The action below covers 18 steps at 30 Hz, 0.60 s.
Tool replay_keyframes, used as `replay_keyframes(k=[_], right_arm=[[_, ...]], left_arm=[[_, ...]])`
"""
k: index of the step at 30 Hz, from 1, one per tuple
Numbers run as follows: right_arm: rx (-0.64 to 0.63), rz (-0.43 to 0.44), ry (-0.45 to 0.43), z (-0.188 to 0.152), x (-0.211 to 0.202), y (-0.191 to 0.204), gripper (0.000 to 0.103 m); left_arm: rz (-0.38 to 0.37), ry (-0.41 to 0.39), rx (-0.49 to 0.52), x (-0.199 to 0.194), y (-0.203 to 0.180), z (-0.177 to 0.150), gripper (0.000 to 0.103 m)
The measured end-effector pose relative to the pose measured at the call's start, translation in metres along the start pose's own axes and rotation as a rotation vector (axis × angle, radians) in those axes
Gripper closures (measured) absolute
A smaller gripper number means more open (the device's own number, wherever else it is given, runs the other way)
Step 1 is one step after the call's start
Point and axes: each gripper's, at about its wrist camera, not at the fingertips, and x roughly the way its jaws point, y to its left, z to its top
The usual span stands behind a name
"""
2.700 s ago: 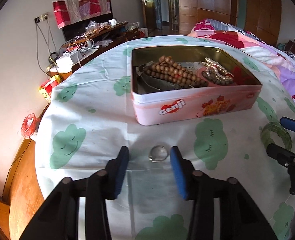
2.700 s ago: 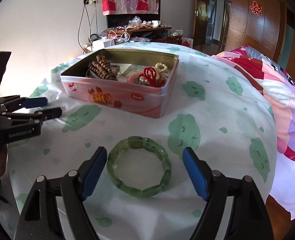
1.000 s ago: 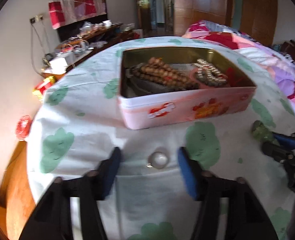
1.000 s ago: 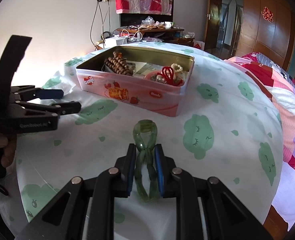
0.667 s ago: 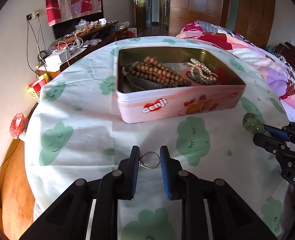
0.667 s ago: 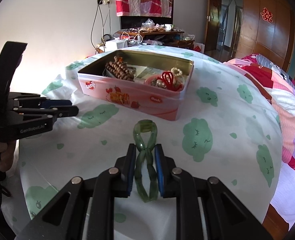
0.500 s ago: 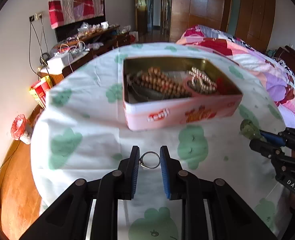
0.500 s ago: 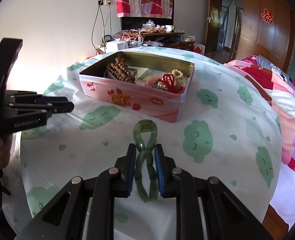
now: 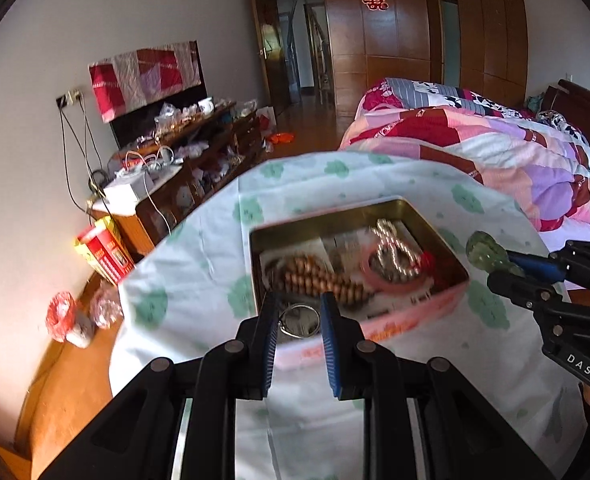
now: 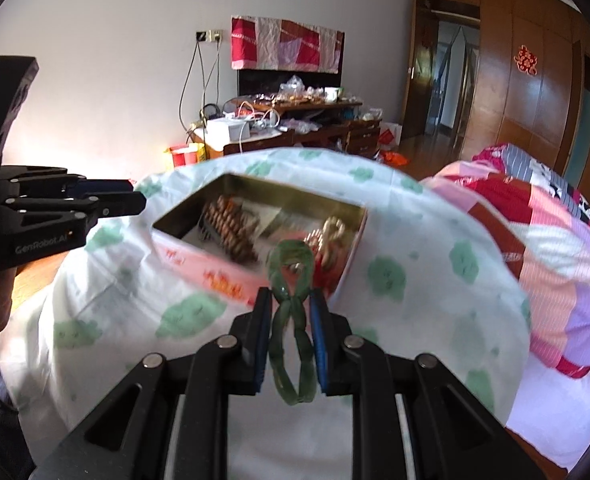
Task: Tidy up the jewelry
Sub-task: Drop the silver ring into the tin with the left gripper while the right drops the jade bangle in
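My left gripper (image 9: 298, 312) is shut on a thin silver ring (image 9: 299, 320) and holds it in the air over the near left corner of the pink tin box (image 9: 395, 320). My right gripper (image 10: 291, 308) is shut on a green bead bracelet (image 10: 291, 320), squeezed into a figure eight, above the near side of the tin (image 10: 199, 264). The tin holds brown wooden beads (image 9: 319, 280), a pearl strand (image 9: 395, 252) and a pink bangle. The right gripper with the green bracelet (image 9: 487, 254) also shows in the left wrist view.
The tin stands on a round table under a white cloth with green clouds (image 9: 199, 264). A bed with a patchwork quilt (image 9: 495, 152) lies to the right. A cluttered wooden sideboard (image 10: 287, 124) stands against the far wall. The left gripper (image 10: 107, 200) shows at the right wrist view's left edge.
Both grippers closed on their pieces on the cloth, then rose and moved forward toward the tin. The ring and bracelet are now in the air over the tin's near side.
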Motion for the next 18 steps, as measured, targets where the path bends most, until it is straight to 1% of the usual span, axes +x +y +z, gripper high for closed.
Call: replay_keyframes(k=[4,8,13,18], right_arm=[[0.007,-0.009,-0.012,0.021,0.014,-0.011,0.082],[-0.008,-0.025,-0.02,0.032,0.028,-0.014,0.082],[-0.024,-0.04,-0.016,0.043,0.047,-0.015,0.082],[-0.038,-0.05,-0.003,0.046,0.058,-0.013,0.082]], left_arm=[[0.004,0.008,0.017,0.016,0.0,0.016,0.082],[0.011,0.024,0.031,0.033,-0.001,0.026,0.082],[0.026,0.044,0.047,0.05,-0.004,0.029,0.082],[0.036,0.06,0.051,0.063,-0.005,0.032,0.082]])
